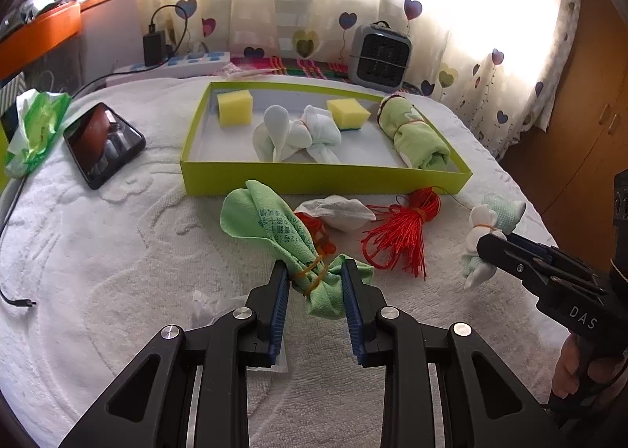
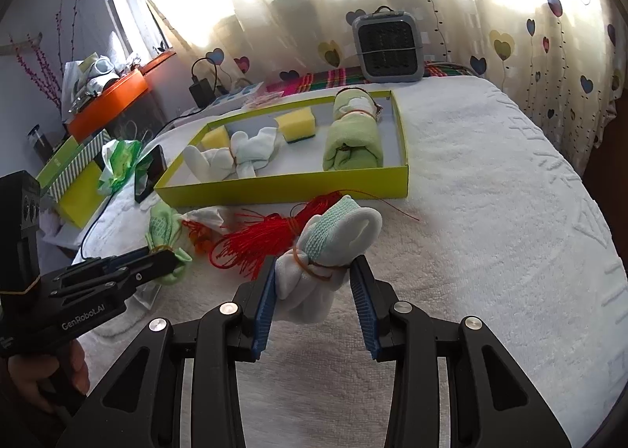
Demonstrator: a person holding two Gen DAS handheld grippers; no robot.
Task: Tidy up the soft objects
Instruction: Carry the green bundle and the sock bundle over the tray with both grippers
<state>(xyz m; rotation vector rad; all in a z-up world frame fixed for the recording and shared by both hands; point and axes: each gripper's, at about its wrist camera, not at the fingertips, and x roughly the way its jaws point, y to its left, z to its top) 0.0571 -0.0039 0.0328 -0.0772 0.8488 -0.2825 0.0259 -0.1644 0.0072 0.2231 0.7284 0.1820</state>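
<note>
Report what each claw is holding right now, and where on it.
Left claw: green cloth bundle, gripped at its rubber-banded waist. Right claw: white sock bundle, also gripped at the banded middle.

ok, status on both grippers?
Left gripper shut on green cloth. Right gripper shut on white sock. Tray ahead, half full. Red string and tissue lie between.

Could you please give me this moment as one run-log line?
left tool: shut on green cloth bundle | right tool: shut on white sock bundle | tray: partly filled
</note>
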